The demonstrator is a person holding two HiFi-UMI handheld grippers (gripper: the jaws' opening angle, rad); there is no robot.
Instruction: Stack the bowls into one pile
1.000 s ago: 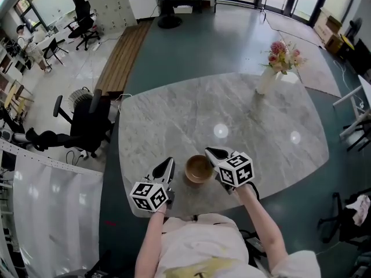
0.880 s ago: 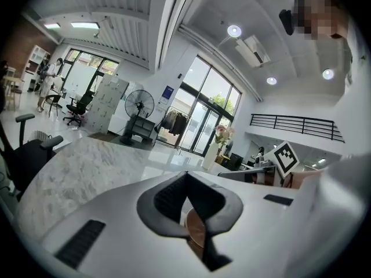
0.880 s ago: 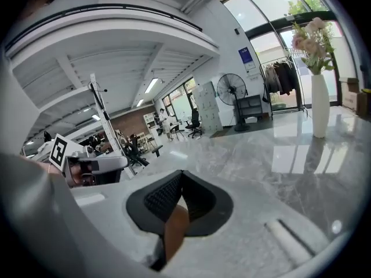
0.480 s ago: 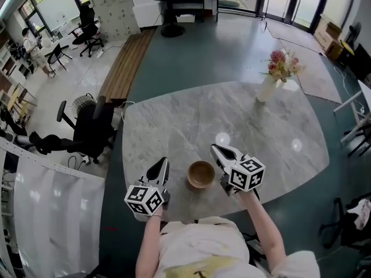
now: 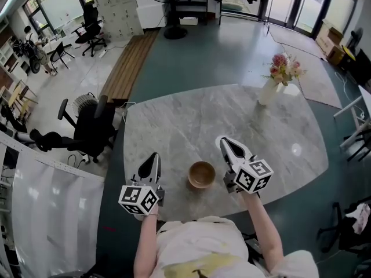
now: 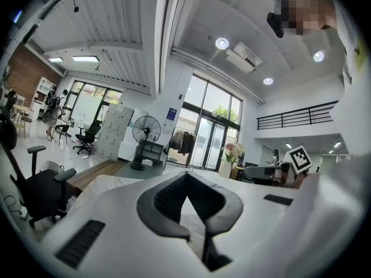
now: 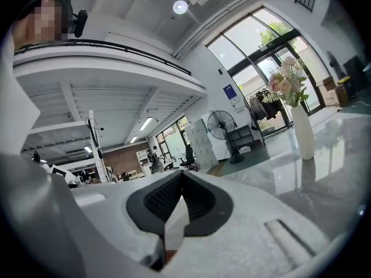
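- Head view. We see the bowl pile [image 5: 201,174] near the front edge of the marble desk [image 5: 174,120]. It reads as one wooden stack, and we cannot count how many bowls are nested in it. No loose bowl shows anywhere else on the desk.
- Head view, continued. The pile lies between the two claws. The left claw [image 5: 153,157] is to its left and apart from it, and the right claw [image 5: 225,142] is to its right with its body just beside the rim. Both point away from the person across the desk, so the pile sits level with their bodies and behind their tips. We judge the right claw the nearer, and neither touches the pile.
- Left gripper view. The left claw [image 6: 186,175] has its jaws drawn together to a point, with nothing between them. It looks out level over the desk [image 6: 110,185] towards the vase of flowers [image 6: 231,157], and the pile is out of frame.
- Right gripper view. The right claw [image 7: 182,174] is likewise closed and empty. It aims across the desk [image 7: 324,178] past the vase of flowers [image 7: 294,106], and again no bowl appears ahead of it.
- Reading. The pile lies inward and below each claw, not in front of it. We judge that any further move would mean turning inward and down, though the stacking looks complete.
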